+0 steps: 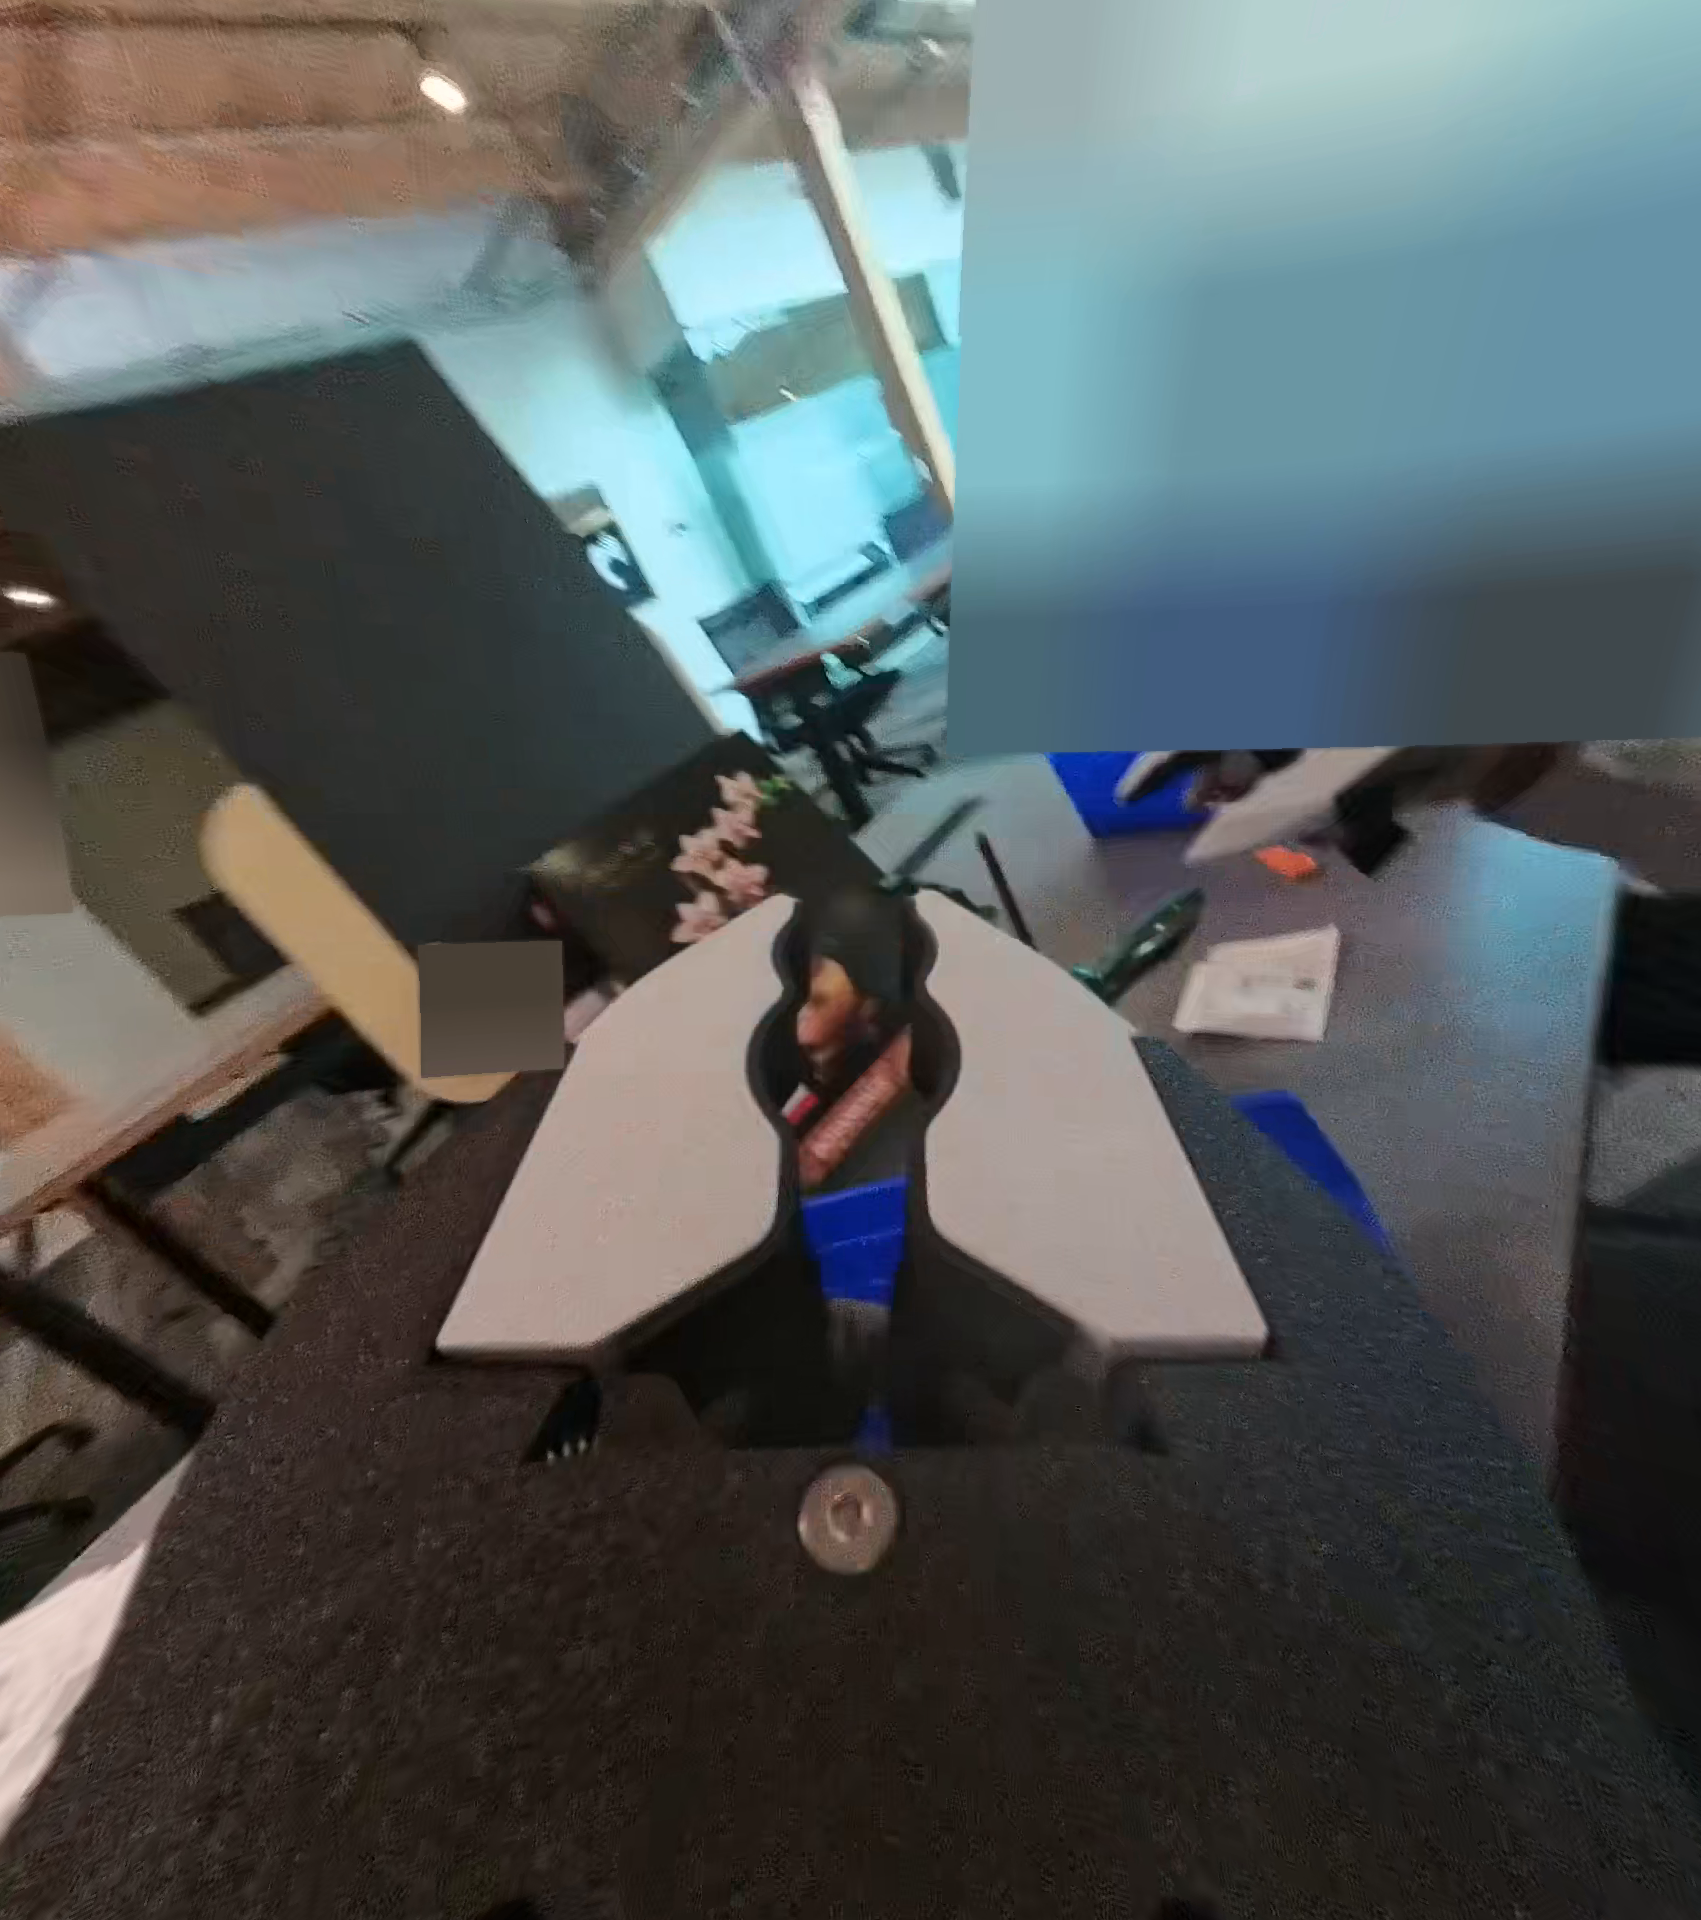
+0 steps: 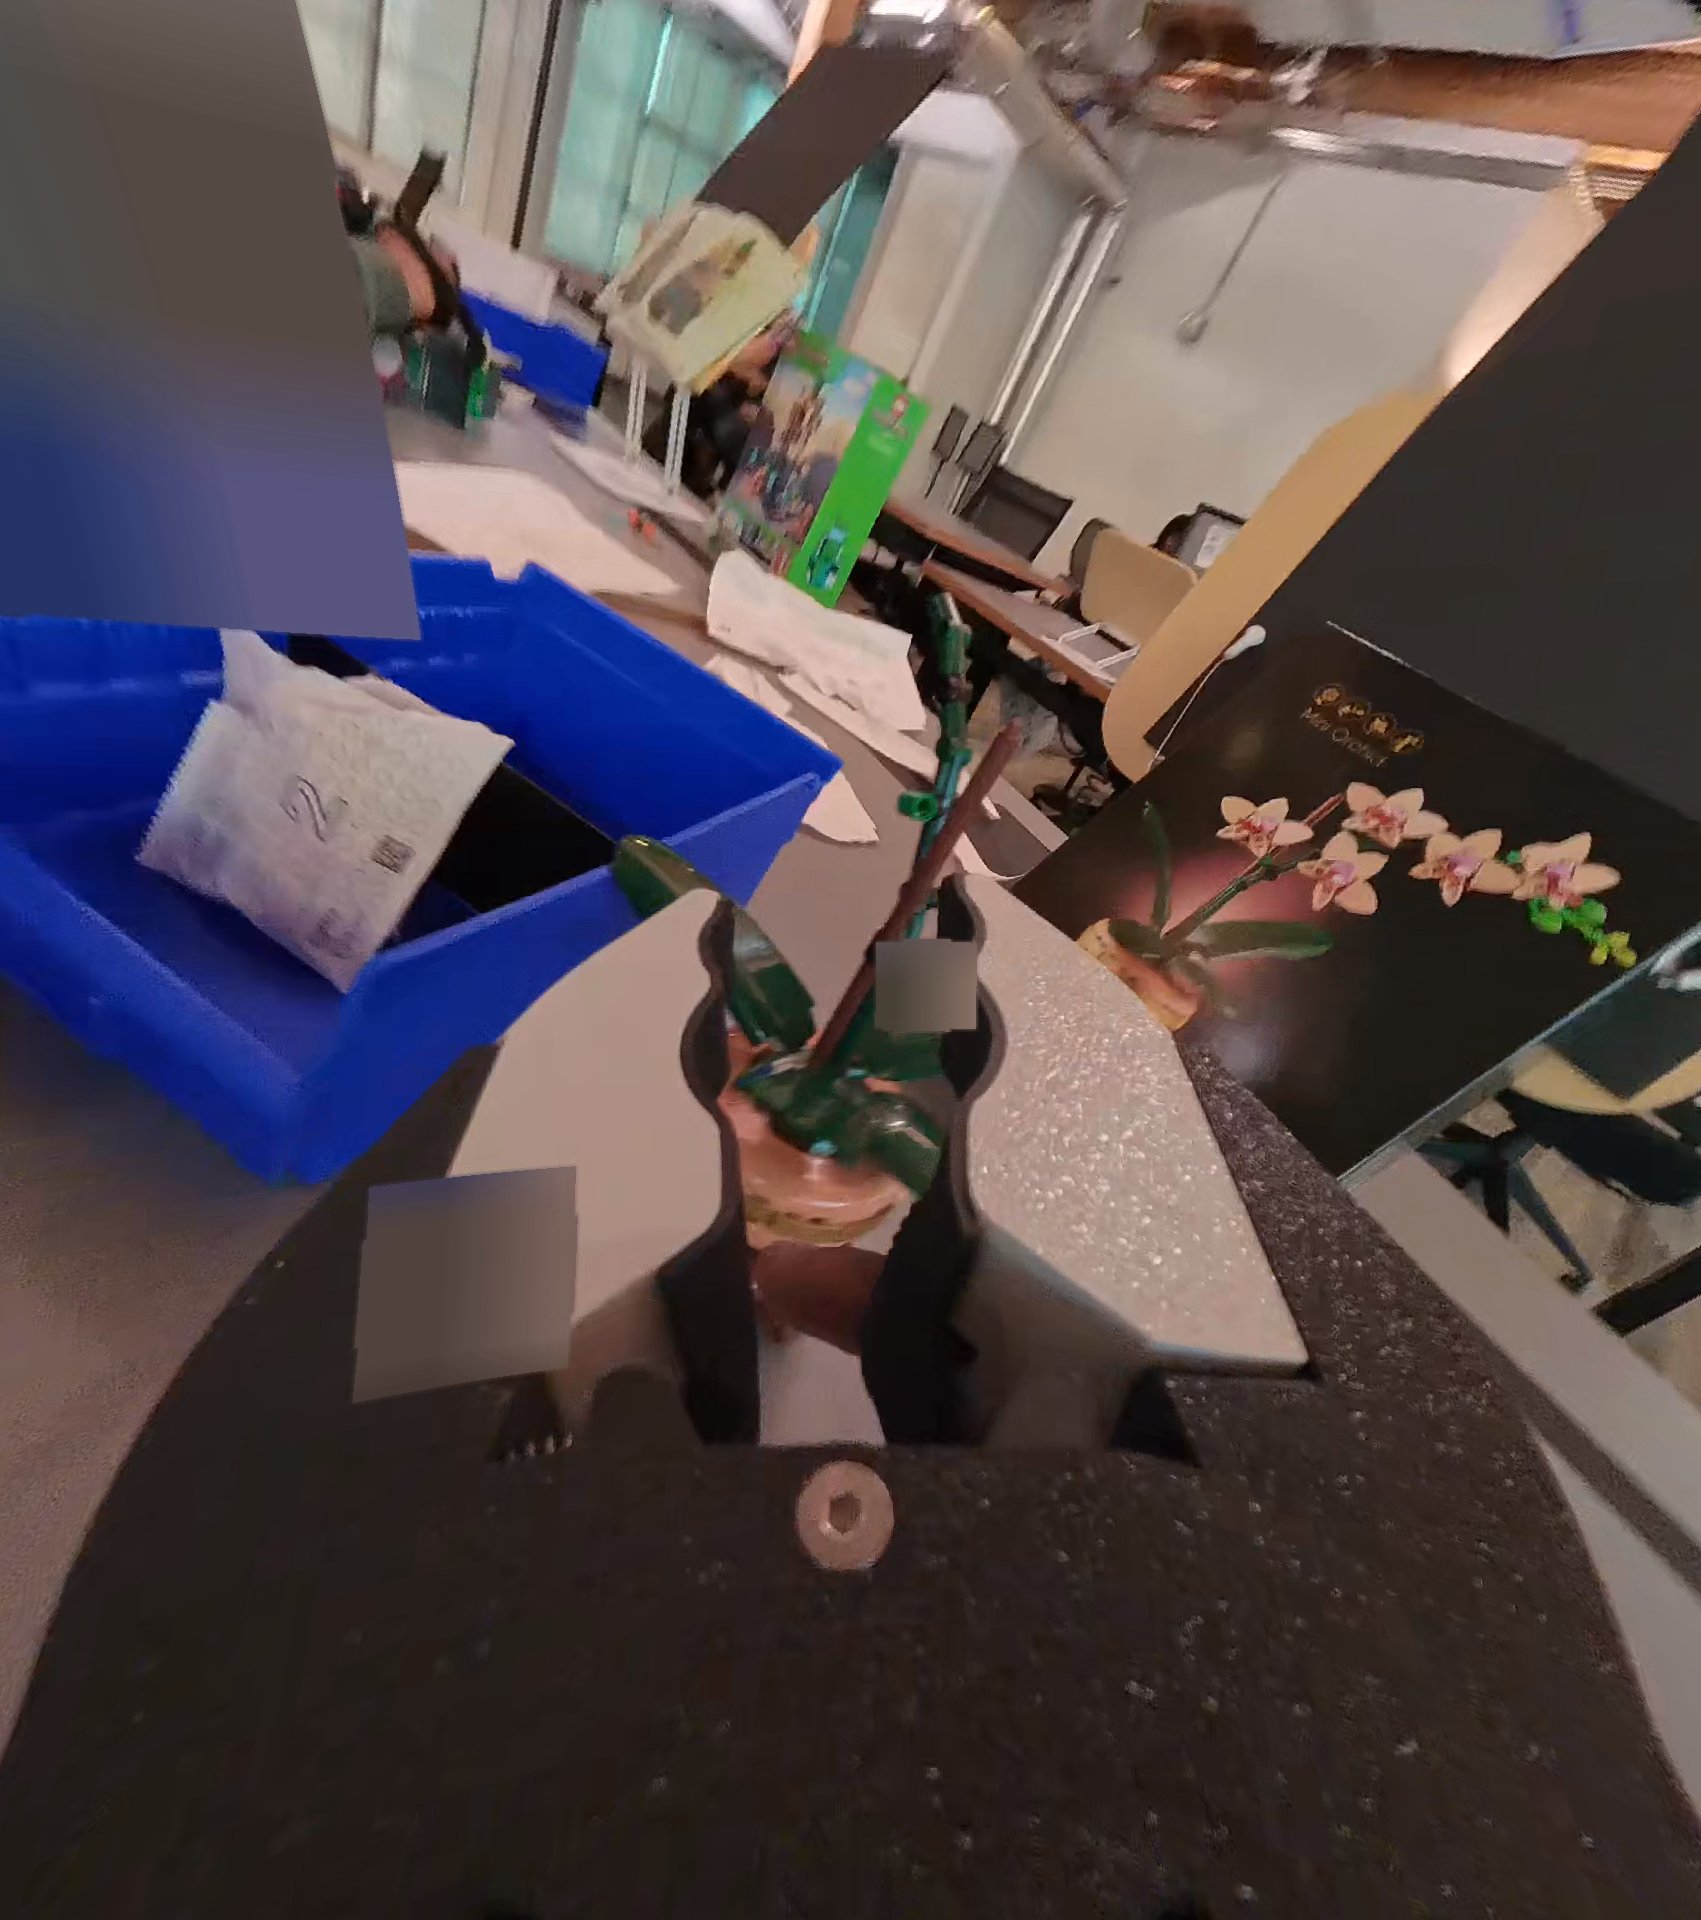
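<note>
In the right wrist view my right gripper [image 2: 835, 899] has its jaws closed around a small brick-built plant: a tan pot [image 2: 815, 1184] with dark green leaves [image 2: 825, 1101], a thin brown stem [image 2: 929, 852] and a green stem [image 2: 945, 707] rising past the fingertips. In the left wrist view my left gripper [image 1: 854, 914] has its grey fingers [image 1: 659, 1153] close together with a small brown studded piece [image 1: 851, 1117] across the narrow gap. A blue bin edge [image 1: 1313, 1153] shows below and to its right.
A blue bin [image 2: 555, 727] holding a white bag [image 2: 326, 810] stands left of the right gripper. A black box with an orchid picture [image 2: 1345, 883] leans to the right, also seen from the left wrist [image 1: 680, 862]. A green box [image 2: 846, 468], papers and loose pieces [image 1: 1137, 940] lie on the grey table [image 1: 1448, 987].
</note>
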The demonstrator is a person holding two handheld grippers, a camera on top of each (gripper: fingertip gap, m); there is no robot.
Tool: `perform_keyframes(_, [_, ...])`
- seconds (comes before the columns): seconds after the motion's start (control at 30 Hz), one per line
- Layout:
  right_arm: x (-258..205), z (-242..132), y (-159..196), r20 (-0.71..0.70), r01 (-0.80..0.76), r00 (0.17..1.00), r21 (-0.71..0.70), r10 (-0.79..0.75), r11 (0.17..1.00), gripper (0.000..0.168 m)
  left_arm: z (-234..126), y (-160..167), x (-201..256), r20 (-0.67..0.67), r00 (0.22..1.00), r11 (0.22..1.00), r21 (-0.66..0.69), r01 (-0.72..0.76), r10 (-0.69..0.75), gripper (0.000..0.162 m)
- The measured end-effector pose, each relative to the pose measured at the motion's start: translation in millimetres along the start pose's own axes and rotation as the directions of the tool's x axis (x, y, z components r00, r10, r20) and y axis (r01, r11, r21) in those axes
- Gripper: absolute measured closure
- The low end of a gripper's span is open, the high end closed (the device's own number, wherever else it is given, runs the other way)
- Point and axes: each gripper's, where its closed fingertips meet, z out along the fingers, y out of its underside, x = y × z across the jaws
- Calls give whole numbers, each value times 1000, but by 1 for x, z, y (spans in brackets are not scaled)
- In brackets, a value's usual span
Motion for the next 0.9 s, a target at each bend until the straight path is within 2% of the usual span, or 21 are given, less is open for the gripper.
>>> perform_keyframes(0.07, [15, 12, -6, 49, 9, 999, -17, -9, 1000, 132, 51, 20, 15, -184, 983, 991, -128, -30, 6, 145])
perform_keyframes(0.17, [27, 38, -18, 153, -9, 988, -29, 14, 1000, 138, 113, 43, 24, -380, 925, 973, -217, -83, -6, 144])
perform_keyframes(0.23, [33, 55, -21, 195, 34, 981, -68, -20, 997, 141, 141, 66, 25, -465, 885, 941, -306, -141, -19, 141])
perform_keyframes(0.3, [35, 69, -18, 236, 57, 971, -128, -25, 990, 142, 158, 83, 24, -521, 854, 924, -320, -208, 12, 142])
perform_keyframes(0.37, [30, 77, -11, 295, 81, 955, -196, -20, 977, 142, 164, 87, 30, -577, 817, 929, -303, -212, -1, 141])
perform_keyframes(0.5, [31, 87, -2, 300, 122, 953, -252, -42, 960, 144, 172, 94, 32, -603, 797, 922, -286, -260, 38, 138])
perform_keyframes(0.63, [29, 94, -1, 296, 115, 955, -269, -32, 956, 154, 178, 99, 38, -622, 782, 920, -284, -269, 36, 151])
perform_keyframes(0.9, [26, 97, 1, 277, 56, 960, -329, 40, 943, 160, 171, 97, 40, -653, 757, 918, -295, -264, 7, 156])
